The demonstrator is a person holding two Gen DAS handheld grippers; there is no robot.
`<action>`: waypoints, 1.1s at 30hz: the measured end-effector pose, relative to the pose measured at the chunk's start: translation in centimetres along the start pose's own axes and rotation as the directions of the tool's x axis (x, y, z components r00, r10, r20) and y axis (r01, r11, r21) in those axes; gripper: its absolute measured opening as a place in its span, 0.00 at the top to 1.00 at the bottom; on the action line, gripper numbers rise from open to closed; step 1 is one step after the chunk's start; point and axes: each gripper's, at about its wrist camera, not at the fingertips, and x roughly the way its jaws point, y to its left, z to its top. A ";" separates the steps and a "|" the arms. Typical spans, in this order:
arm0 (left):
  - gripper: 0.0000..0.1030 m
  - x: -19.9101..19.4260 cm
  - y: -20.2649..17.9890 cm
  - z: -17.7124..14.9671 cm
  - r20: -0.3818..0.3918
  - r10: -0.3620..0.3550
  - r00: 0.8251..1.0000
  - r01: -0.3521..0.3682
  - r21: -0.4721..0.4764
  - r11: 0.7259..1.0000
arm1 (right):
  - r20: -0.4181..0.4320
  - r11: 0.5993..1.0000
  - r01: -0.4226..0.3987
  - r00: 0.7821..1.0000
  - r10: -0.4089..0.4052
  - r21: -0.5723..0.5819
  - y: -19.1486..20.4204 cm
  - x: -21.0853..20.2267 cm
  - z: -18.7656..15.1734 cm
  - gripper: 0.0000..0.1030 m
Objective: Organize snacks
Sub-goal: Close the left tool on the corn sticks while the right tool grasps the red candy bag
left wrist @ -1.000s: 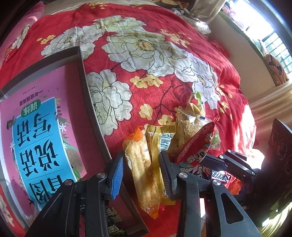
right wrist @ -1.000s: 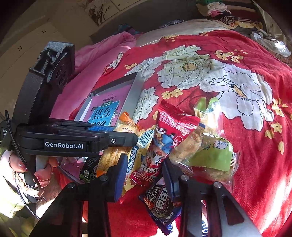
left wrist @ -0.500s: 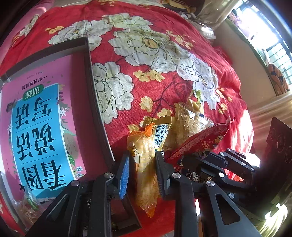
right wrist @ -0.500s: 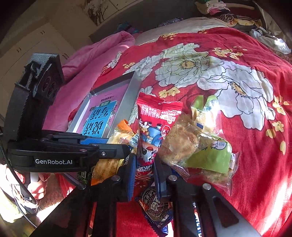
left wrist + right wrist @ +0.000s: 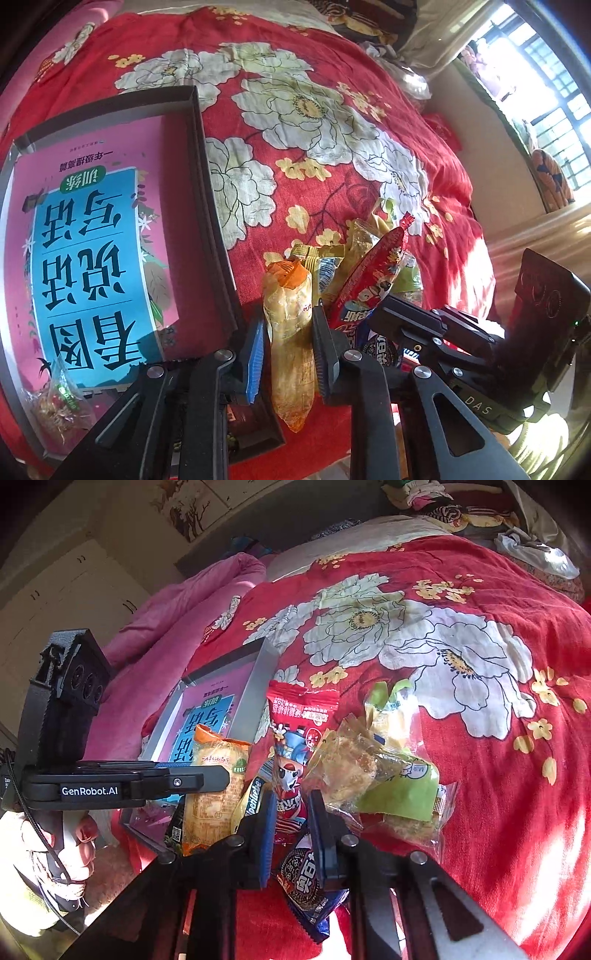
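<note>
A pile of snack packs lies on the red flowered bedspread (image 5: 332,122). My left gripper (image 5: 290,345) is shut on an orange bread pack (image 5: 290,332) and holds it lifted, beside the grey box (image 5: 207,206); it also shows in the right wrist view (image 5: 214,786). My right gripper (image 5: 290,834) is shut on a red cartoon snack pack (image 5: 295,734), raised upright; it also shows in the left wrist view (image 5: 373,280). A dark cookie pack (image 5: 303,886) lies under the right gripper. A clear pastry pack (image 5: 351,764) and a green-labelled pack (image 5: 402,794) lie to its right.
The open grey box holds a pink and blue book (image 5: 88,258) and a small candy bag (image 5: 55,402). A yellow wafer pack (image 5: 251,805) lies between the two held packs. A pink quilt (image 5: 177,609) is at the bed's far left. A window (image 5: 546,92) is at the right.
Both grippers closed on their packs and lifted them: the left on the orange bread pack, the right on the red cartoon pack, which now stands upright.
</note>
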 end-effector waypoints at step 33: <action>0.77 -3.0 0.5 -0.1 0.091 -0.059 0.994 0.062 -0.023 0.998 | 0.033 0.999 0.016 0.999 -0.014 -0.038 2.2 -1.0 1.5 0.76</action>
